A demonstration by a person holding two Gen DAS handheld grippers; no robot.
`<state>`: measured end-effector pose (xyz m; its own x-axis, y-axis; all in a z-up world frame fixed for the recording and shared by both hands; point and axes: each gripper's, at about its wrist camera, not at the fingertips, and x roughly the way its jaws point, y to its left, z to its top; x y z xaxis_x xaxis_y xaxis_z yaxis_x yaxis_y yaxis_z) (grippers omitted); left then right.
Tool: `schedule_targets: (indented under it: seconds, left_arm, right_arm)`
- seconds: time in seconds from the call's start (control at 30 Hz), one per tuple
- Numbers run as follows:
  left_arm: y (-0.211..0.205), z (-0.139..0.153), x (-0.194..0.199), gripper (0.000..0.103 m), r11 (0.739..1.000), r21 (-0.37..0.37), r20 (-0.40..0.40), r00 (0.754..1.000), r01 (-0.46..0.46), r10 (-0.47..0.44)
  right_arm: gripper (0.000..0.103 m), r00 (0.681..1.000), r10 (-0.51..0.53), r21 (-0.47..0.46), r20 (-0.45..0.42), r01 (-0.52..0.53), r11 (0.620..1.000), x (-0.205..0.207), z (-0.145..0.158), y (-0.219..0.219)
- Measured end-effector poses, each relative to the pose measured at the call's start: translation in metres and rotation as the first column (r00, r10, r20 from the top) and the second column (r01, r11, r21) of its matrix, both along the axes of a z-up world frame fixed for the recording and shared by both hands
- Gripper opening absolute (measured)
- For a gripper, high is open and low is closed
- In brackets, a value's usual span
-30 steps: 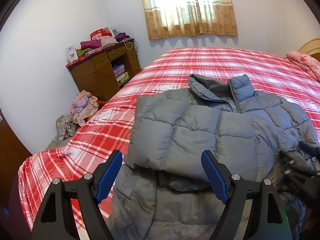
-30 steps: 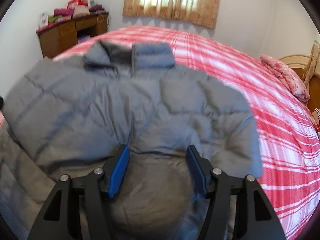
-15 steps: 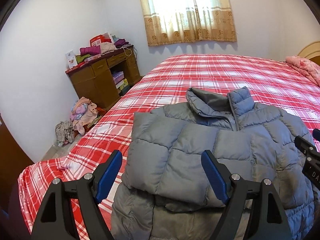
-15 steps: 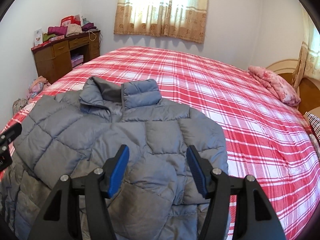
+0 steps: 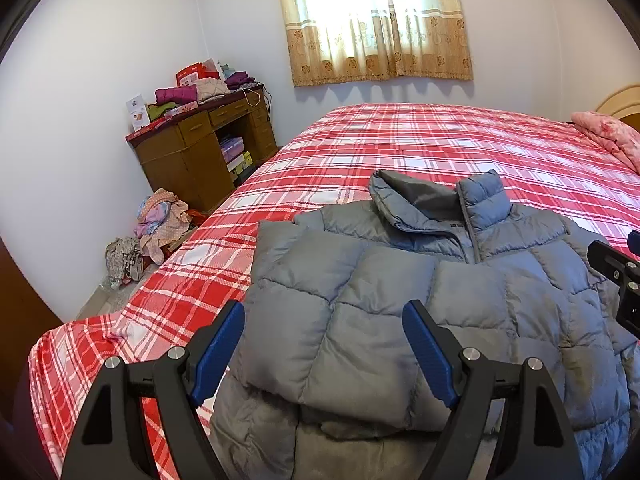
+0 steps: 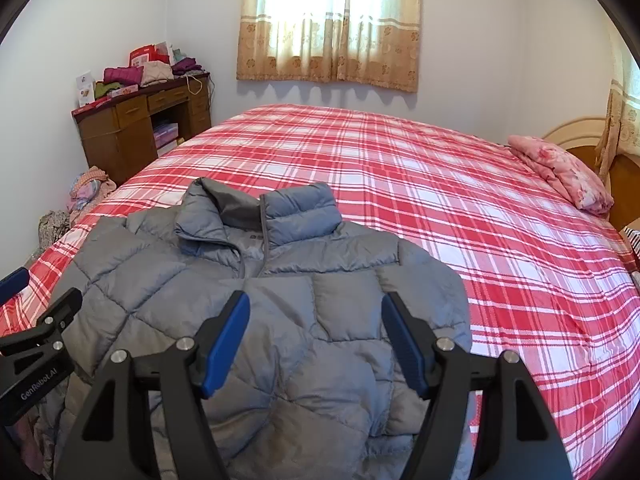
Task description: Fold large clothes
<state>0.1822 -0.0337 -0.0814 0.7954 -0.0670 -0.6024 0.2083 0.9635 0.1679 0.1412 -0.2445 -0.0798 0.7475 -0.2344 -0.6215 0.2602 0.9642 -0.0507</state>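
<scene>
A grey puffer jacket (image 5: 420, 292) (image 6: 256, 304) lies front-up on the red plaid bed (image 5: 400, 148) (image 6: 440, 200), collar toward the window, both sleeves folded in across the chest. My left gripper (image 5: 324, 344) hovers open above the jacket's left folded sleeve, nothing between its blue pads. My right gripper (image 6: 316, 340) hangs above the right folded sleeve; its jaws are opening and hold nothing. Each gripper shows at the edge of the other's view.
A wooden desk (image 5: 200, 148) piled with clothes and boxes stands by the left wall, with a heap of clothes (image 5: 156, 224) on the floor. A folded pink quilt (image 6: 560, 172) lies near the headboard (image 6: 576, 140). Curtains (image 6: 332, 20) cover the window.
Both grippers have lifted and drawn back from the jacket, so more of the bed shows. The right gripper's jaws stand wider than before. The sleeves lie folded where they were.
</scene>
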Motion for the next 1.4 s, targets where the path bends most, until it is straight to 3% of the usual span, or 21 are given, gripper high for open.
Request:
schedule_targets:
  seconds: [0.43, 0.63, 0.8, 0.97, 1.1, 1.2, 1.27, 1.4]
  left_arm:
    - [-0.011, -0.001, 0.045, 0.082, 0.999, 0.048, 0.039, 0.999, -0.021, 0.019]
    - [-0.003, -0.043, 0.083, 0.082, 0.987, 0.123, -0.013, 0.994, -0.102, 0.105]
    - [0.018, -0.079, 0.096, 0.082, 0.983, 0.082, -0.074, 0.982, -0.167, 0.173]
    - [0.022, -0.089, 0.103, 0.082, 0.984, 0.056, -0.11, 0.978, -0.171, 0.176]
    - [0.019, -0.095, 0.105, 0.084, 0.981, 0.07, -0.11, 0.976, -0.182, 0.189]
    - [0.017, -0.097, 0.106, 0.086, 0.979, 0.078, -0.114, 0.974, -0.189, 0.197]
    - [0.019, -0.097, 0.106, 0.086, 0.979, 0.069, -0.121, 0.973, -0.19, 0.197]
    - [0.022, -0.097, 0.106, 0.087, 0.979, 0.048, -0.128, 0.971, -0.199, 0.203]
  right_arm:
    - [0.071, 0.999, 0.005, -0.005, -0.048, -0.005, 1.0, 0.036, 0.0, -0.006]
    - [0.071, 0.997, 0.003, -0.014, -0.077, -0.005, 1.0, 0.055, -0.005, -0.008]
    - [0.071, 0.995, 0.006, -0.039, -0.101, -0.01, 0.999, 0.072, -0.012, -0.009]
    - [0.071, 0.992, 0.003, -0.056, -0.124, -0.01, 0.998, 0.09, -0.018, -0.017]
    - [0.072, 0.989, -0.094, 0.063, -0.117, 0.102, 0.993, 0.113, -0.013, -0.053]
    - [0.074, 0.99, -0.076, 0.169, -0.122, 0.096, 0.981, 0.141, -0.011, -0.064]
    - [0.084, 0.99, -0.063, 0.202, -0.123, 0.087, 0.976, 0.161, -0.011, -0.063]
    - [0.088, 0.986, -0.022, 0.281, -0.168, 0.07, 0.957, 0.205, -0.019, -0.058]
